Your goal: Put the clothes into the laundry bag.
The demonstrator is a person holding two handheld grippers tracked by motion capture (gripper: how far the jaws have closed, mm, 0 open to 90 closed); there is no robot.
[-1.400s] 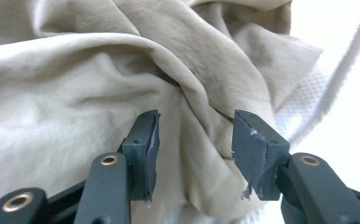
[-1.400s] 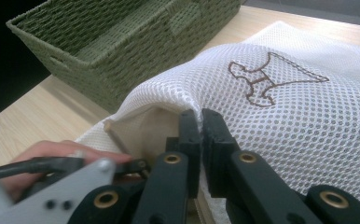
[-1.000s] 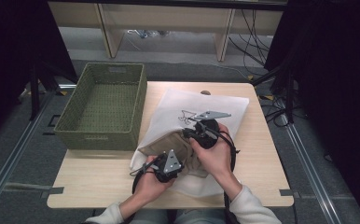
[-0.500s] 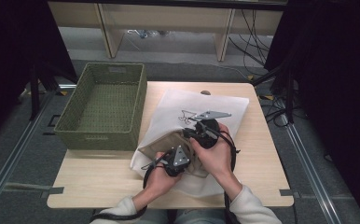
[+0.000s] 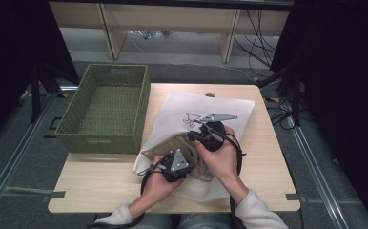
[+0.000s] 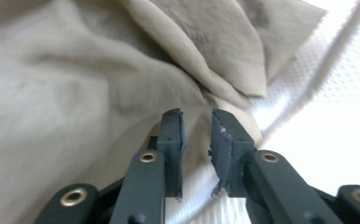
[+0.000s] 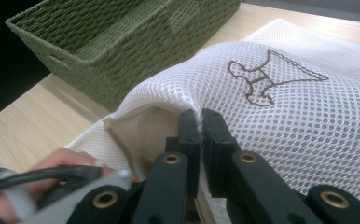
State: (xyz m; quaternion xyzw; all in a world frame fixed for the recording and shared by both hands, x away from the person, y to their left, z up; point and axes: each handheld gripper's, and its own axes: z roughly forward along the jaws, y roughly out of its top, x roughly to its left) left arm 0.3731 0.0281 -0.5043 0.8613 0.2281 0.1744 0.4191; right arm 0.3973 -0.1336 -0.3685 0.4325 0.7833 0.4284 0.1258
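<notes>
A: The right gripper (image 7: pixel 200 122) is pinched on the upper lip of the white mesh bag (image 5: pixel 230 107), jaws drawn together with only the mesh between them; that lifts the bag's mouth open toward the green basket (image 5: pixel 107 110).

B: And the left gripper (image 6: pixel 197 133)?

A: Its jaws stand narrowly apart and hold nothing; they point into the beige cloth (image 6: pixel 99 70), which lies just ahead of the tips and partly inside the bag's mouth.

B: Where is the bag, going by the basket?

A: It lies flat on the table (image 5: pixel 101 181) just beside the basket's right wall, its long axis running away from the person; the mouth faces the near corner of the basket, and the closed end with the stitched emblem (image 7: pixel 271 77) lies farther from it.

B: So which way does the cloth have to travel?

A: As I judge it, along that long axis, away from the basket's near corner and deeper into the bag; the left gripper is the nearer to the cloth and sits right at the opening, so the push falls to it, while the right has only to hold the lip up.

B: Any risk?

A: The cloth bunches at the mouth; it could catch on the lower lip rather than slide under the raised one.
</notes>
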